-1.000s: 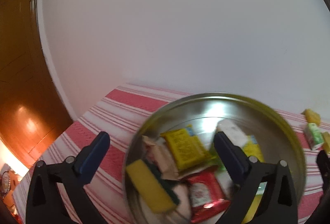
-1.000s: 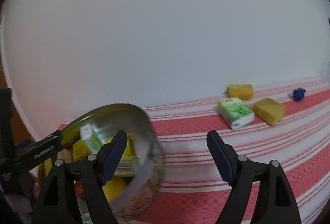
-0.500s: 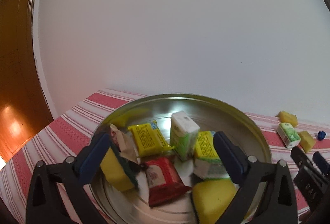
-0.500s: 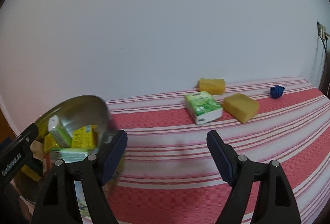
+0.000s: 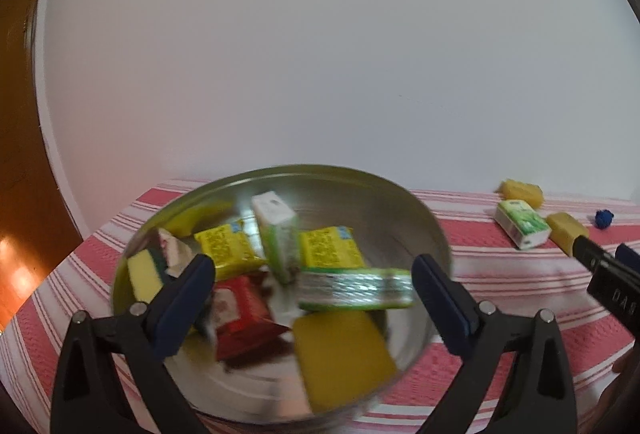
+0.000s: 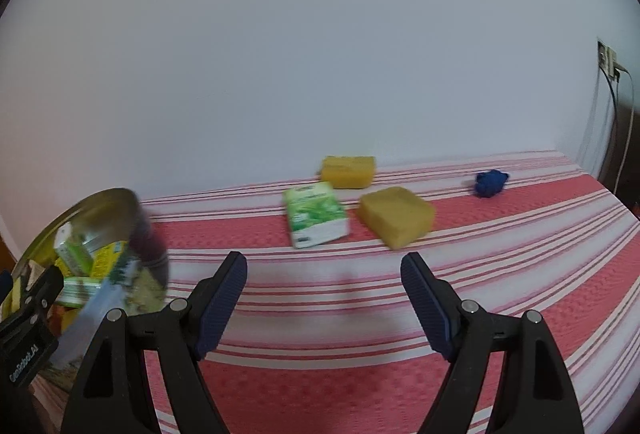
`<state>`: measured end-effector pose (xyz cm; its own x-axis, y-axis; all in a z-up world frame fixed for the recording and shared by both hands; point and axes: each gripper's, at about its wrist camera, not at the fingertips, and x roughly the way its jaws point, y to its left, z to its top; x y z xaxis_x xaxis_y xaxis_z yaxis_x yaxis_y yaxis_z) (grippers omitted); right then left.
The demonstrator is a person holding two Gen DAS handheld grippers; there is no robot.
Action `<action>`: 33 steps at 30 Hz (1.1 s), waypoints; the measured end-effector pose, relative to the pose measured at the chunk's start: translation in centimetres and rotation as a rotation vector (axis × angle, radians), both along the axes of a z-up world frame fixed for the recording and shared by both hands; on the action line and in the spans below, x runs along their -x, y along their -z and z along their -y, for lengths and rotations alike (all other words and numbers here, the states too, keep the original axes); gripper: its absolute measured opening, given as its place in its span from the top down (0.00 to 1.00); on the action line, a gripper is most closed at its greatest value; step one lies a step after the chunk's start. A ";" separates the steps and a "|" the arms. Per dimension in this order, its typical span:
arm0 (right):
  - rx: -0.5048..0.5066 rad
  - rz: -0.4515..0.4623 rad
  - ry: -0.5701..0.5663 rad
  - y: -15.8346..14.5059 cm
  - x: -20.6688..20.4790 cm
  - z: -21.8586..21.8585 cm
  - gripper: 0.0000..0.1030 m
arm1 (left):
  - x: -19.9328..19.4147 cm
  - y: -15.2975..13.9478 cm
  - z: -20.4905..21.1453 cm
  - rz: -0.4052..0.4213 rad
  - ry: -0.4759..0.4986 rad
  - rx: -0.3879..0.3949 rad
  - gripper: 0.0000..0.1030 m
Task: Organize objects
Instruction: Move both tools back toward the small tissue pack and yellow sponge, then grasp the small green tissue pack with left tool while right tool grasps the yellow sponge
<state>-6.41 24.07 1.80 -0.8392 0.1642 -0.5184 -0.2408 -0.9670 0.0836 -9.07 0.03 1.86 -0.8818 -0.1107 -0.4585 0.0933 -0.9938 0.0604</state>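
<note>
Striped tablecloth [image 6: 520,234] under everything. Metal bowl [image 5: 424,230] of packets and sponges sits just ahead of left claw [image 5: 312,298], jaws wide, empty. Right claw [image 6: 324,298] wide, empty; green tissue pack [image 6: 316,220], two sponges [image 6: 396,216], blue ball [image 6: 491,183] lie ahead, well apart from it.

A: What colour is the cloth [image 6: 480,258]?
B: Red with white stripes. The tin [image 5: 400,202] on it is silver, holding yellow packets [image 5: 224,248], a red packet [image 5: 240,318] and a yellow sponge [image 5: 340,354].
A: And farther along?
B: A green-and-white tissue pack [image 6: 316,220], two mustard-yellow sponges [image 6: 396,216], one small dark blue thing [image 6: 491,183] (too blurred to name). The wall [image 6: 320,34] is plain white.
A: The finger pads [image 6: 222,298]?
B: Dark blue on black.
</note>
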 end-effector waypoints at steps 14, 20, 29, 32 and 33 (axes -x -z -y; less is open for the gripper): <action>0.015 0.065 0.034 0.3 0.1 -7.3 0.21 | -0.5 0.2 -10.0 -0.022 0.139 0.099 0.05; 0.015 0.106 -0.009 0.7 1.8 -8.8 0.21 | 1.8 0.7 -13.5 0.055 0.167 0.082 0.05; 0.012 0.214 -0.093 2.0 7.1 -9.9 0.21 | 5.0 1.5 -16.5 0.132 0.146 0.081 0.06; 0.029 0.247 -0.115 2.4 9.0 -10.5 0.21 | 6.4 2.0 -16.5 0.187 0.127 0.068 0.06; 0.038 0.265 -0.132 2.7 9.6 -10.6 0.21 | 6.7 2.1 -16.5 0.204 0.125 0.065 0.06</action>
